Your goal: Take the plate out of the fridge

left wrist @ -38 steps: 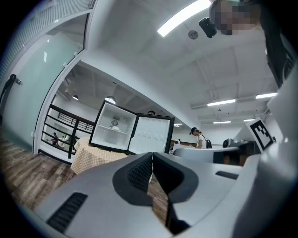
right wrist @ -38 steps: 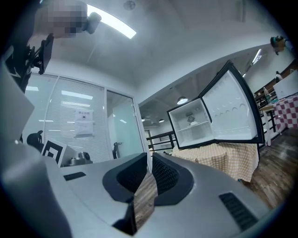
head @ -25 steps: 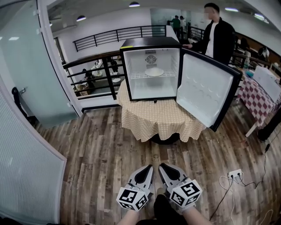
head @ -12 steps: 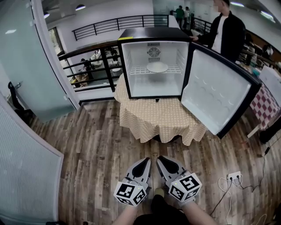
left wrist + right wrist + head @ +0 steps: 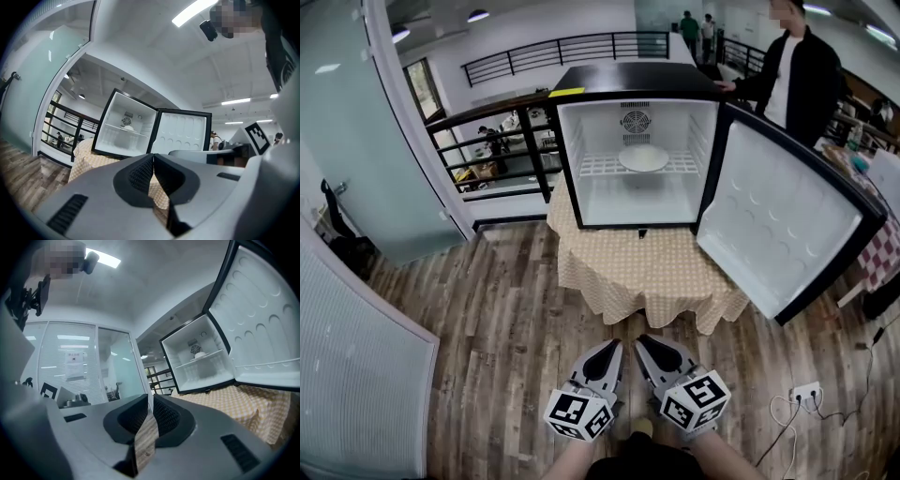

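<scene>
hand-held grippers: the left hand-held gripper [image 5: 613,347] and right hand-held gripper [image 5: 643,343] are held low, side by side over the floor, pointing toward the fridge; each has its jaws pressed together with nothing between them.
why held so: probably a carrying pose for the approach, since the plate is well beyond reach and there is nothing to grasp yet.
floor [image 5: 506,319]: wood-look planks; a white power strip [image 5: 803,394] with its cables lies off to the right.
counter [image 5: 637,267]: a small round one under a checked cloth that hangs over its edges; the fridge covers most of its top.
fridge [image 5: 637,80]: black, compact, white inside; its door [image 5: 778,220] stands wide open to the right, so the opening looks free for a straight reach.
plate [image 5: 643,157]: pale, lying flat on the wire shelf [image 5: 598,167], about midway between its side edges, nearer its back edge, under the fan.
room: a glass partition [image 5: 347,141] on the left, a black railing [image 5: 553,52] behind, and a person in a dark jacket [image 5: 802,70] standing beside the fridge's far right corner.
</scene>
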A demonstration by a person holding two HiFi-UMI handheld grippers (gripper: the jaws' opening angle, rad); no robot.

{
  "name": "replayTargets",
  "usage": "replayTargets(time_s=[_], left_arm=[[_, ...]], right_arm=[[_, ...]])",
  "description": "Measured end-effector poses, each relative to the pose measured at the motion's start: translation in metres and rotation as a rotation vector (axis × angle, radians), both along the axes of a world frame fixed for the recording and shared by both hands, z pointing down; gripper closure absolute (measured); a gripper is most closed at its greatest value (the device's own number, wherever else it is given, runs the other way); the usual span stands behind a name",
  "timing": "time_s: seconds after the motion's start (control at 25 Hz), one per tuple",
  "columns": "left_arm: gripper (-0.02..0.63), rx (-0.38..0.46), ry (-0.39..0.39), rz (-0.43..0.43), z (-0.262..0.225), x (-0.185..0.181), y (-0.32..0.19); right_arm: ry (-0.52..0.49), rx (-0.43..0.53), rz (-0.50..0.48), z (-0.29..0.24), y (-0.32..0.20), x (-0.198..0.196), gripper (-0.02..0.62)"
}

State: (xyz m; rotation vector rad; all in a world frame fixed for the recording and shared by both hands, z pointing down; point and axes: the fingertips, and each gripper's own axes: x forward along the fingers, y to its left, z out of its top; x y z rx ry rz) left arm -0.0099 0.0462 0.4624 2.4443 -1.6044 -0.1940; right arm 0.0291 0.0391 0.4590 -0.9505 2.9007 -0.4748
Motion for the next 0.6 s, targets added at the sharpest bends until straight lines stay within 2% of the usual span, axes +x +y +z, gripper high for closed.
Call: replayTargets(time_s=[0.32,0.6], left_arm=[[0.595,0.022,-0.005,-0.005,-0.007,-0.001,-0.043],[0.595,0.025,-0.012,0.003,-0.009,0.0,-0.059]], right_arm=[[-0.009,0.01,-0.01,-0.004,-0.043,-0.003,0.541],[-0.018,-0.011,-0.025,0.002,-0.054,-0.009,0.541]])
